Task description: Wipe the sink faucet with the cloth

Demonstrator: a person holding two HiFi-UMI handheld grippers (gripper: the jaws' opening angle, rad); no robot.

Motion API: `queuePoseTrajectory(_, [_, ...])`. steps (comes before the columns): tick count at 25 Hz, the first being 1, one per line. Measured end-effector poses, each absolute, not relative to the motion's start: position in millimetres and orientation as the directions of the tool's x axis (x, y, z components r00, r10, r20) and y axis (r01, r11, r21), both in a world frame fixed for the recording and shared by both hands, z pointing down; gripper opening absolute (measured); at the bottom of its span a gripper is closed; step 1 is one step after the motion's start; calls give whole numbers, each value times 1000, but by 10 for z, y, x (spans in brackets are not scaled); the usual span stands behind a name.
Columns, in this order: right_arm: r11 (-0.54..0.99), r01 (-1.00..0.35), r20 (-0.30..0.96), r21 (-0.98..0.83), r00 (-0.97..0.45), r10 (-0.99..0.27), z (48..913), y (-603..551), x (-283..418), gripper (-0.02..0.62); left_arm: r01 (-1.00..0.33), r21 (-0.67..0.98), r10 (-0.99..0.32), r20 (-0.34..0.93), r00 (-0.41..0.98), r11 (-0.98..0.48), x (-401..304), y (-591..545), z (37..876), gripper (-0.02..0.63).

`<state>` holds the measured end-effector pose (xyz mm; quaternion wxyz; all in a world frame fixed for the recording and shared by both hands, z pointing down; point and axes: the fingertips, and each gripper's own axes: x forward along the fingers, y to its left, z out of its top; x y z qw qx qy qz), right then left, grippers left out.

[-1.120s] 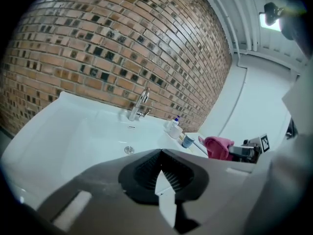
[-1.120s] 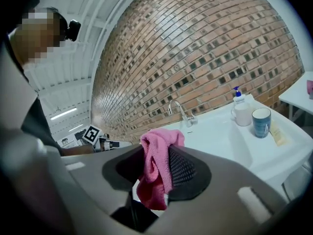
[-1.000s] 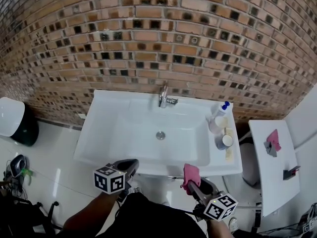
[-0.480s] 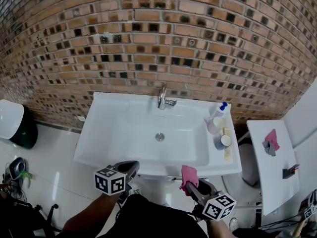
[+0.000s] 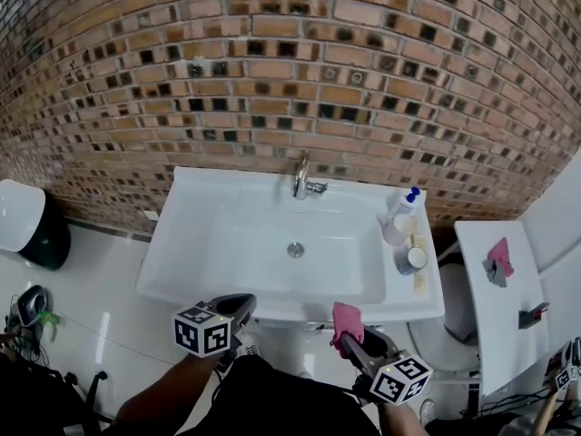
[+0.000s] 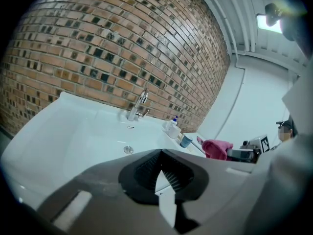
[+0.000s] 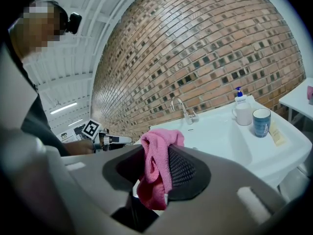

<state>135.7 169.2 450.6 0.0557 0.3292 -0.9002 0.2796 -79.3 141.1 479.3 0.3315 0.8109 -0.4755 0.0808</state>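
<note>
The chrome faucet (image 5: 300, 178) stands at the back middle of the white sink (image 5: 182, 243), against the brick wall. Both grippers hover in front of the sink's near edge, well short of the faucet. My right gripper (image 5: 349, 325) is shut on a pink cloth (image 5: 347, 319), which bunches between its pads (image 7: 180, 168) and hangs down (image 7: 155, 173). The left gripper (image 5: 238, 305) is shut with nothing in it. From the left gripper view the faucet (image 6: 138, 104) lies ahead across the basin, and the right gripper view shows the faucet (image 7: 183, 109) beyond the cloth.
A white pump bottle (image 5: 402, 214), a blue cup (image 5: 410, 259) and a flat tube sit on the sink's right ledge. A white side table (image 5: 504, 325) at the right carries a pink item (image 5: 499, 255). A dark bin with a white lid (image 5: 23, 221) stands at the left.
Almost nothing: both grippers hold their places before the sink, and the right gripper keeps the cloth; its marker cube sits slightly lower.
</note>
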Motion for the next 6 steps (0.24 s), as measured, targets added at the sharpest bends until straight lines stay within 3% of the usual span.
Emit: queuePoseTrajectory(6, [625, -629, 292, -462, -774, -562, 4507, 1673, 1325, 140, -824, 468, -718, 448, 533, -320, -815, 1415, 4811, 6])
